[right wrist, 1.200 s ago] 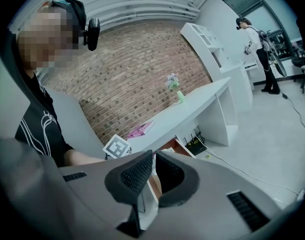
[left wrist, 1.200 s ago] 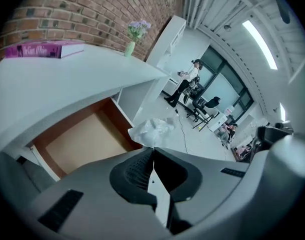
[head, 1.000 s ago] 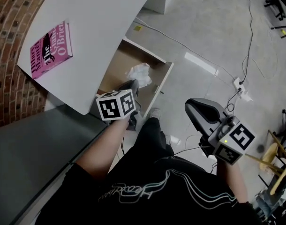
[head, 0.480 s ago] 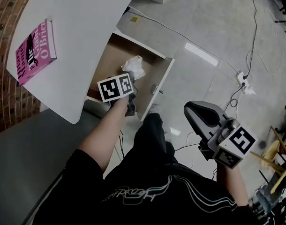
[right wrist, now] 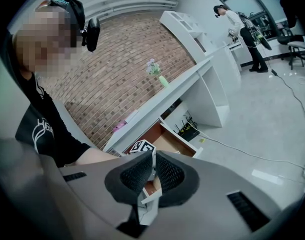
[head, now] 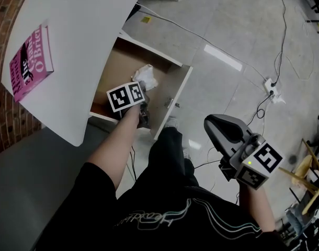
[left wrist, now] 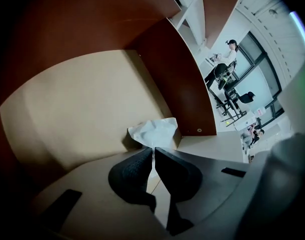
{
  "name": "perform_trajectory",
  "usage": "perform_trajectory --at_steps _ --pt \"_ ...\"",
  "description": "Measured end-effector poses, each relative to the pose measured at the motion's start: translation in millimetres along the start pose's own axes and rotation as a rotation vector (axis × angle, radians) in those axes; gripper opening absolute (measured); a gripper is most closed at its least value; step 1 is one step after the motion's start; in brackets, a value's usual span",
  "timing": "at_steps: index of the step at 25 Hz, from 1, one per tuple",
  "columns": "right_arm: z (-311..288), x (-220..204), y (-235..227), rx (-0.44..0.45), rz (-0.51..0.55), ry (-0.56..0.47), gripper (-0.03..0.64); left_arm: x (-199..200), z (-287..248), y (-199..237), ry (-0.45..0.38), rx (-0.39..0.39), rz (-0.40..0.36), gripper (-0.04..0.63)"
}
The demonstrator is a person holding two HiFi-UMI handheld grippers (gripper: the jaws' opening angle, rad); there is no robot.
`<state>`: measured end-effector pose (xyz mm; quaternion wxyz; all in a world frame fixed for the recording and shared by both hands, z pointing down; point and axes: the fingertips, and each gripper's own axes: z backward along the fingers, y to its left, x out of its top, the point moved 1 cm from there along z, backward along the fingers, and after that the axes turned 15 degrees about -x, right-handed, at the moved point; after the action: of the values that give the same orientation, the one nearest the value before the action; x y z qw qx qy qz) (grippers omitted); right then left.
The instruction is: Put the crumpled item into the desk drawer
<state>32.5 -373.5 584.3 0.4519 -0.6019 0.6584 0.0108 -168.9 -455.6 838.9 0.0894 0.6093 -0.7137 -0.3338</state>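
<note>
A person stands at a white desk (head: 81,30) with its drawer (head: 172,99) pulled out. The left hand-held gripper (left wrist: 153,151) reaches down into the drawer, its jaws pressed together on a thin edge of the crumpled white paper (left wrist: 155,130). The paper hangs off the jaw tips inside the drawer, near its right-hand wall. It casts a shadow on the tan drawer bottom, but whether it touches the bottom cannot be told.

The right hand-held gripper (right wrist: 153,158) hangs well away at the person's side over the grey floor (head: 238,30). Its jaw tips meet and nothing is between them.

The task looks to be at its last step: the paper is already within the drawer walls and only the release is left. The next move calls for the left jaws to part so the paper drops, then a straight lift clear of the drawer front without dragging the paper back out.

The drawer shows nothing but the paper and bare board. A pink book (head: 30,61) lies on the desk top, well apart from the drawer.
</note>
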Motion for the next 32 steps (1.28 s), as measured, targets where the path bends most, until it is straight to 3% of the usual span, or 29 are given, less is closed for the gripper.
perform_trajectory --at_steps 3,4,7,10,14,18,22,32 --pt "1 -3 -5 -0.004 0.014 -0.002 0.05 1 -1 1 -0.015 -0.009 0.014 0.034" --pt "1 -2 -4 -0.004 0.002 -0.006 0.049 2 0 1 -0.017 -0.013 0.022 0.064" --pt "5 -2 -3 -0.006 -0.024 0.001 0.05 3 5 2 -0.025 -0.011 0.063 0.238" --pt "20 1 4 0.008 0.011 -0.022 0.051 0 21 -9 -0.031 -0.021 0.078 0.262" --pt "44 13 23 0.035 0.053 -0.076 0.05 -1 49 -47 -0.062 -0.095 0.043 0.307" --pt "90 14 56 0.067 0.074 -0.109 0.049 -21 110 -101 -0.119 -0.15 -0.04 0.305" --pt "142 15 88 0.099 0.129 -0.158 0.049 -38 190 -166 -0.217 -0.254 -0.127 0.291" --pt "285 6 167 0.193 0.24 -0.278 0.049 -115 384 -349 -0.304 -0.493 -0.5 0.163"
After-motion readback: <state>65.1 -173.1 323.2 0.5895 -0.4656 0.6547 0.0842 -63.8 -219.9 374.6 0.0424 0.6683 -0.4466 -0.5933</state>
